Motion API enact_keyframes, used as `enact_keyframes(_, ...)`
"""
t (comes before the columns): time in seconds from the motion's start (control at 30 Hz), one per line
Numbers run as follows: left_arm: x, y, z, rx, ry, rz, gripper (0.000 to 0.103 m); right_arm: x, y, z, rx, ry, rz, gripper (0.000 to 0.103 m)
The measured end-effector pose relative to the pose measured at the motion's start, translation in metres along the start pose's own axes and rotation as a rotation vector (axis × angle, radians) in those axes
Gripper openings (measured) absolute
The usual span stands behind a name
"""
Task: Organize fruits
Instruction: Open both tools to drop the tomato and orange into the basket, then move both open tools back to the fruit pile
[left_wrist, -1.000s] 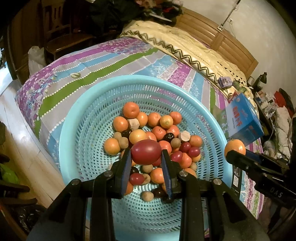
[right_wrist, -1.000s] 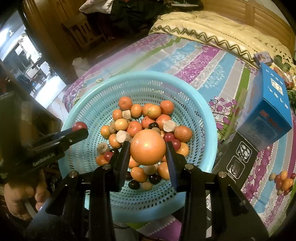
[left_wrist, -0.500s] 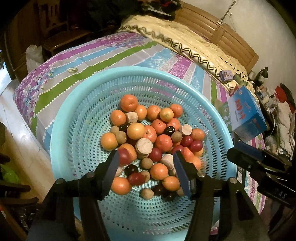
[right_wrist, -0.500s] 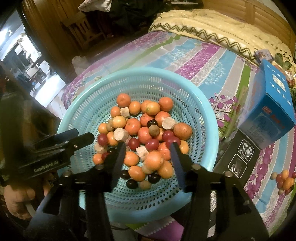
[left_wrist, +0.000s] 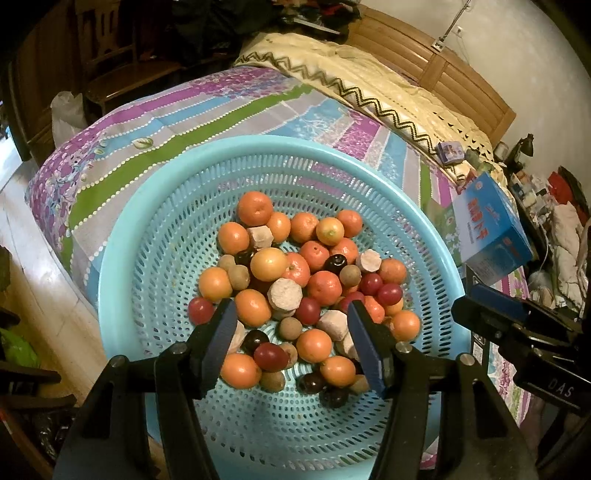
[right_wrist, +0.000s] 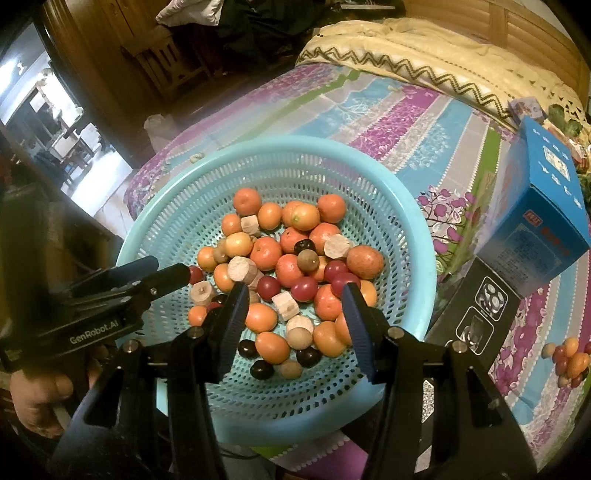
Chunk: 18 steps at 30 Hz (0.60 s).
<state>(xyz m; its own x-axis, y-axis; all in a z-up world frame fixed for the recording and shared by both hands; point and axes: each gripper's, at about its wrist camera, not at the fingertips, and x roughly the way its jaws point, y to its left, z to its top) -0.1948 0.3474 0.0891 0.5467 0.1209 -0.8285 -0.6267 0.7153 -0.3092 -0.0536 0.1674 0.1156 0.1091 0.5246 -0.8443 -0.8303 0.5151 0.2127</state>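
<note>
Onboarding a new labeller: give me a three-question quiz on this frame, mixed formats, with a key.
1. True or false: the left claw is clamped on a red fruit.
2. Multiple choice: where do most of the fruits lie? A) in the blue box B) in the basket C) on the blanket
3. Fill in: a small separate pile of fruit lies on the ____, to the right of the basket in the right wrist view.

Key: 1 false, both claws are open and hold nothing, right claw too. 2 B. 3 bedsheet.
</note>
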Motion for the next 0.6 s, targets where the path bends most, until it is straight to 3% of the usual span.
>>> enact_keyframes(0.1, -0.001, 0.002, 0.0, -0.003, -0.005, -0.007, 0.064, -0.007, 0.002, -0.001, -0.012, -0.026, 0.01, 0.054)
enact_keyframes(0.23, -0.001, 0.01, -0.002, -0.04, -0.016, -0.035, 0.073, -0.025, 0.003, -0.01, -0.046, -0.092, -0.041, 0.079)
enact_keyframes(0.27, -0.001, 0.011, -0.003, -0.05, -0.016, -0.041, 0.073, -0.029, 0.001, -0.014, -0.048, -0.104, -0.055, 0.081)
enact_keyframes(0.47, -0.001, 0.008, -0.011, -0.1, -0.025, -0.081, 0.074, -0.05, -0.03, -0.057, 0.008, -0.149, -0.133, 0.084)
enact_keyframes(0.6, -0.015, -0.02, -0.014, -0.052, -0.075, -0.108, 0.074, -0.062, -0.062, -0.093, 0.076, -0.142, -0.188, 0.084)
